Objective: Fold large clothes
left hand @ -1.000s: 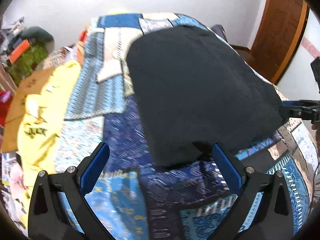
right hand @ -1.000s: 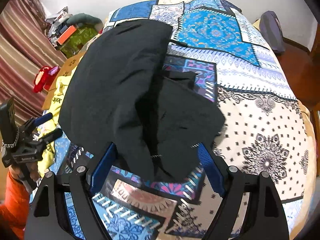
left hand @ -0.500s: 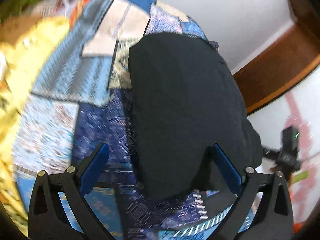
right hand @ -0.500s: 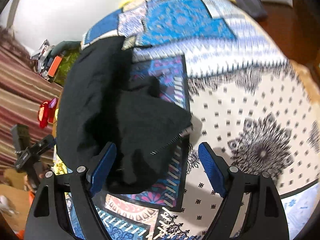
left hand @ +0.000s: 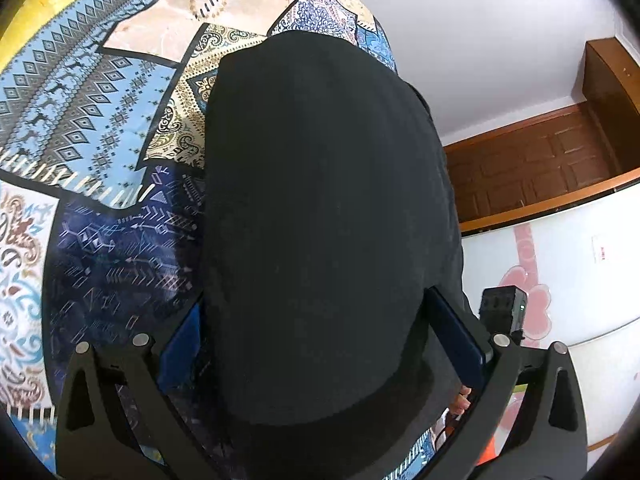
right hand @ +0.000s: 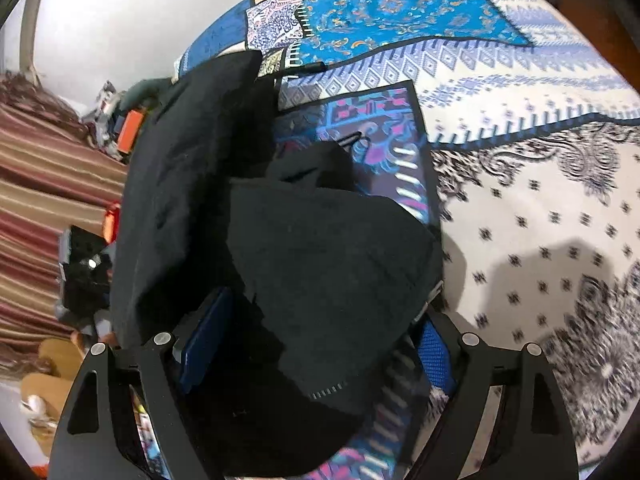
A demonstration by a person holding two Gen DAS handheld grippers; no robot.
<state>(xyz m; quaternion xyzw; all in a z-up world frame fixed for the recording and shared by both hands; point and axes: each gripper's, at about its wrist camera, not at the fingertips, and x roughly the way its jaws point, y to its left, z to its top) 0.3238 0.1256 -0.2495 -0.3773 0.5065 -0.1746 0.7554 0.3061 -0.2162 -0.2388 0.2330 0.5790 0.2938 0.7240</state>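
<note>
A large black garment lies on the patchwork bedspread. In the left wrist view its near end fills the gap between the wide-apart blue pads of my left gripper; the jaws are open around the cloth. In the right wrist view the garment is bunched in a folded heap, and its near corner lies between the open blue pads of my right gripper. The other gripper shows at the right edge of the left view and at the left of the right view.
The bedspread stretches white and blue to the right. A wooden door and white wall stand beyond the bed. Striped curtain and clutter with an orange box lie to the left.
Both grippers have moved forward and down onto the garment's near edge; the cloth now lies between both pairs of pads. The jaws stay open.
</note>
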